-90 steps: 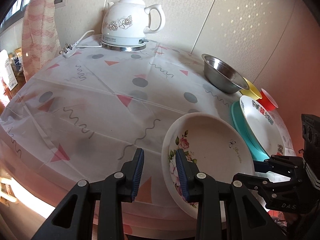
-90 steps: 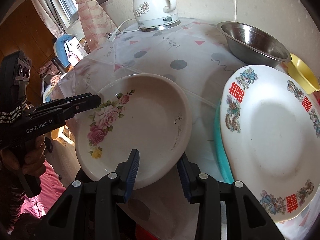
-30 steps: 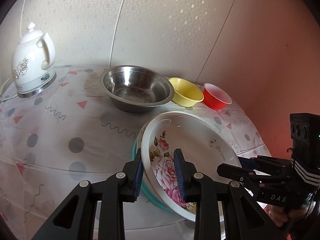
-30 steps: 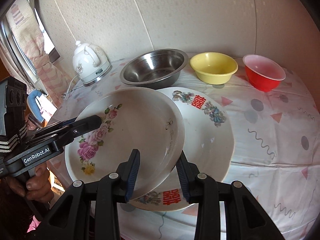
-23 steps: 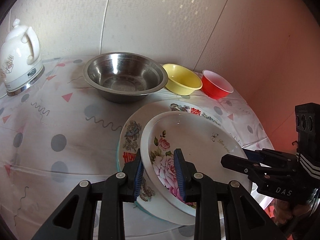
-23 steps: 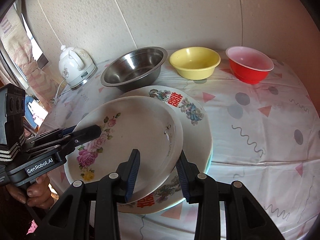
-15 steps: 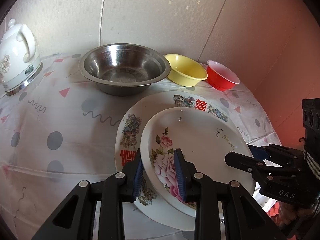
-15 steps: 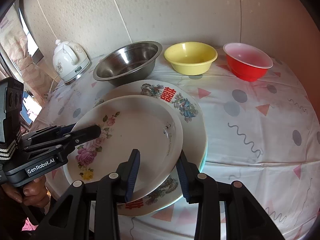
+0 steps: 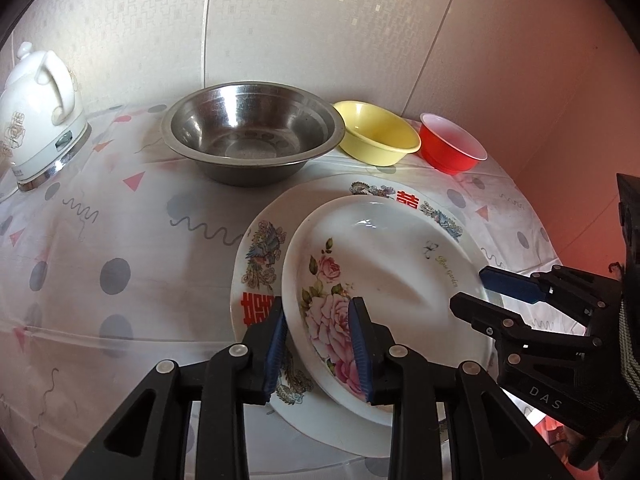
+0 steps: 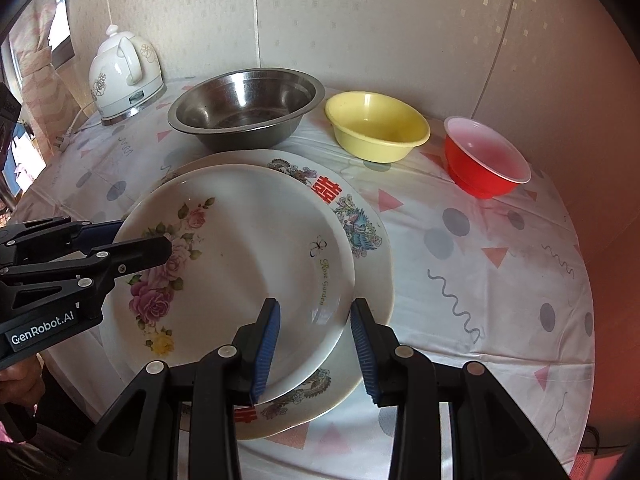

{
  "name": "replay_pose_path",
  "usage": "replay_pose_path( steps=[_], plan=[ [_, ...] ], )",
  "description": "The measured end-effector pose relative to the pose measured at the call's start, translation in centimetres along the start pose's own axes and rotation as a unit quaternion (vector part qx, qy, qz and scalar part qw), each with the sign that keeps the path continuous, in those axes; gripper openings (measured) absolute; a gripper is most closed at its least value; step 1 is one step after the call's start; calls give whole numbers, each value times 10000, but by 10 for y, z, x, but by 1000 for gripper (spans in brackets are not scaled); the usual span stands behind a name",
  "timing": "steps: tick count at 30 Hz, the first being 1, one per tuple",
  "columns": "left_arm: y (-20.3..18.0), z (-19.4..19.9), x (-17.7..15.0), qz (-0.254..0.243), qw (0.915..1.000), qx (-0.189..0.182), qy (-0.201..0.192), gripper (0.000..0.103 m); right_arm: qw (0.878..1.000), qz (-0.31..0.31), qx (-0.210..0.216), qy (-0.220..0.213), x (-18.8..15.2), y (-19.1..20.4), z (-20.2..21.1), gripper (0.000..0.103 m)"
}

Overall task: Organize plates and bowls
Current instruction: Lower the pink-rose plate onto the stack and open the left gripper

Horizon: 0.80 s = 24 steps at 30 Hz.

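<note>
A white rose-patterned plate (image 9: 384, 264) (image 10: 240, 248) lies on a larger white plate with red characters (image 9: 260, 248) (image 10: 360, 216). My left gripper (image 9: 318, 340) straddles the rose plate's near-left rim, jaws partly apart around it. My right gripper (image 10: 316, 344) straddles the opposite rim, jaws apart. Each gripper shows in the other's view, the right (image 9: 492, 292) and the left (image 10: 132, 240). Behind stand a steel bowl (image 9: 252, 136) (image 10: 248, 108), a yellow bowl (image 9: 378, 132) (image 10: 376, 126) and a red bowl (image 9: 452, 148) (image 10: 484, 158).
A white electric kettle (image 9: 38, 108) (image 10: 124, 72) stands at the back left on the patterned tablecloth (image 9: 100, 240) (image 10: 500, 280). Walls close the table off behind and to the right. The table edge runs just in front of the plates.
Both grippers carried the rose plate right from the bare cloth and lowered it onto the red-character plate. The jaws of both look slightly wider than half a second ago.
</note>
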<state>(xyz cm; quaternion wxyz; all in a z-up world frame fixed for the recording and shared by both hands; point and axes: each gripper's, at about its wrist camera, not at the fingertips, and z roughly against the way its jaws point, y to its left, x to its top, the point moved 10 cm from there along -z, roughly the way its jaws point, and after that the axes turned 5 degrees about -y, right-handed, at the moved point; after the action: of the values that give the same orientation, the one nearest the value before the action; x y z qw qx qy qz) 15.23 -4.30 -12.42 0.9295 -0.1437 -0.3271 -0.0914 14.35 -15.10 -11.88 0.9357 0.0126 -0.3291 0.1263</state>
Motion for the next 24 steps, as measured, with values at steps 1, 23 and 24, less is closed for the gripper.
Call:
replay_pose_path(
  steps=[1, 23, 24],
  plan=[
    [0, 0, 0, -9, 10000, 6, 6, 31, 10000, 12, 24, 10, -1, 1, 0, 37],
    [-3, 14, -1, -148, 9995, 249, -86, 31, 9998, -6, -162, 75, -3, 2, 3, 38],
    [-3, 13, -2, -145, 9995, 266, -75, 31, 9998, -8, -163, 72, -4, 2, 3, 38]
  ],
)
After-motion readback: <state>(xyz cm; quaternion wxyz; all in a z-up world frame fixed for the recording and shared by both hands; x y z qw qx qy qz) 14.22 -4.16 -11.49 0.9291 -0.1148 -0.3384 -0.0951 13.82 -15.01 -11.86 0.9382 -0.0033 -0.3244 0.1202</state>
